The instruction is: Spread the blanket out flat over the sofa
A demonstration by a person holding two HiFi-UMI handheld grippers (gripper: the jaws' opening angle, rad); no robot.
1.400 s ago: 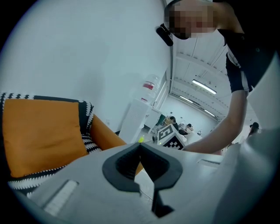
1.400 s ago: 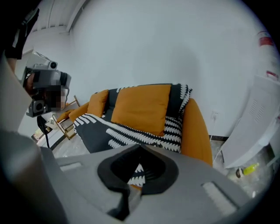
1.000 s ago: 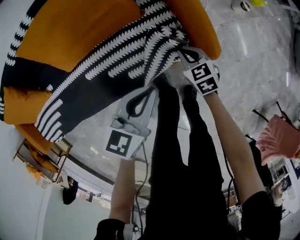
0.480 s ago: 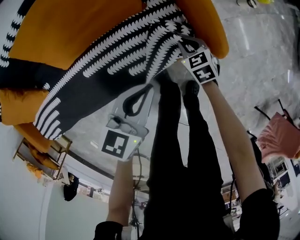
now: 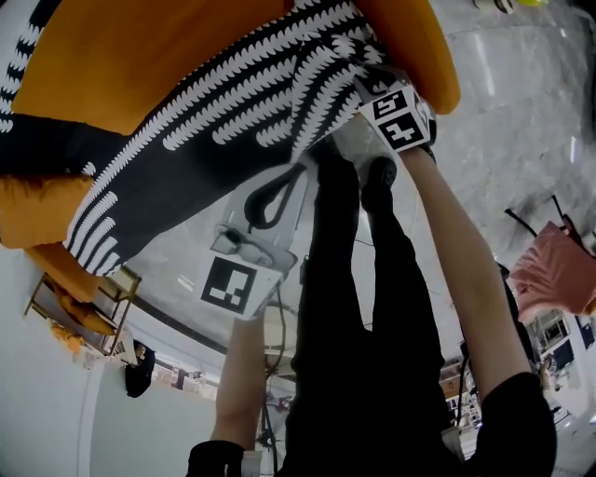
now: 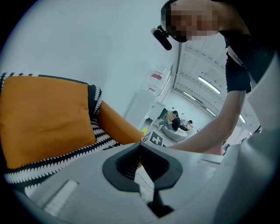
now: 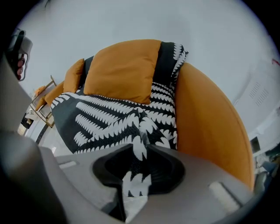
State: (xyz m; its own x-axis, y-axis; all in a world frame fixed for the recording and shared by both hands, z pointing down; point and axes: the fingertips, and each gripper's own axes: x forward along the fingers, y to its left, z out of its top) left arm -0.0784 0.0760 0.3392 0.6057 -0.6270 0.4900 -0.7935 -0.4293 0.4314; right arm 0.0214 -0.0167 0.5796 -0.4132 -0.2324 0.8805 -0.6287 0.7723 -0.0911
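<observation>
The right tool has just been opening its jaws, and a fold of the blanket lies loose between them. The left tool is pressed together, with no cloth seen inside. The blanket covers the sofa seat but is bunched near the armrest. I think the right tool should draw straight back so the fold does not catch.

From my seat, the sofa runs off the top and left edges of the head view. The blanket goes with it, so I can't see its far end. In the right gripper view the cushion covers part of the blanket on the backrest. The left hand-held gripper has its tips right at the hem, but I can't tell whether they nip cloth. A pink thing is cut by the right edge, a yellow one by the top. The rack beside the sofa and the seated people far off are too small to read.
</observation>
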